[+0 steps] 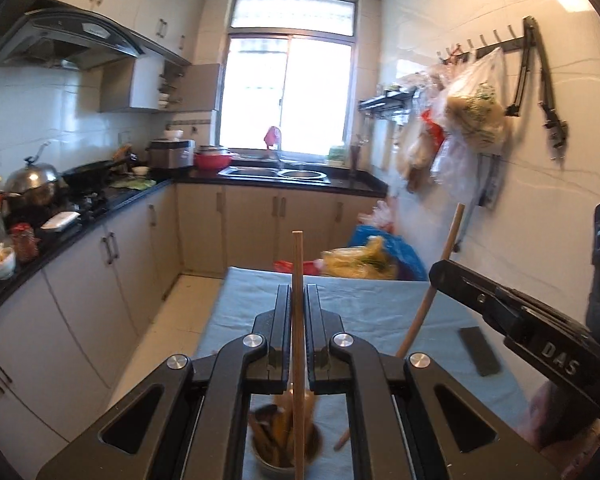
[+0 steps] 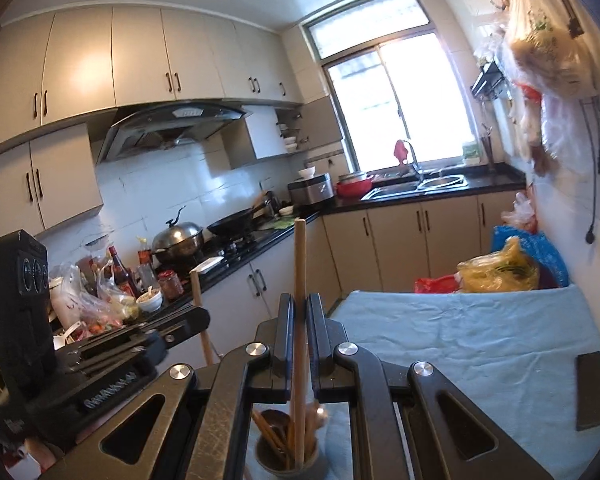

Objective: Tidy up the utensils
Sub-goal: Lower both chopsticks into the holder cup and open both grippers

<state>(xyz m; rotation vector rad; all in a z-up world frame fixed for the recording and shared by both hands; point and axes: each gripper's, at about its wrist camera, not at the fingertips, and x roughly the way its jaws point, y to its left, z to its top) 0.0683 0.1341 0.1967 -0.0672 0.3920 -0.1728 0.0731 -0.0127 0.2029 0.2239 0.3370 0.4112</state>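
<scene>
Quick status on the utensil sorting, pics are from both wrist cams. Left gripper (image 1: 298,300) is clamped narrow on one thin wooden stick (image 1: 298,320), prob a chopstick, standing upright btw the jaws. Right gripper (image 2: 299,308) is pinched narrow on a thicker wooden handle (image 2: 300,280), also upright; can't tell what's on its lower end bc the gripper body hides it. In the left cam that same handle runs diagonally beside my other tong.

Both sticks hang over the metal utensil cup (image 2: 286,460), which sits on the blue cloth (image 2: 480,344) at the near edge of the table. Cup already has a bunch of wooden stuff in it: looks like spoons, maybe more chopsticks, too blurry to count.

So imo most of the job's done and these two are what's left in hand. Whether they're going into the cup or coming out, can't say from this. Only other thing on the cloth is a dark flat slab (image 2: 590,390) on the right, no idea if it counts as a utensil.
</scene>
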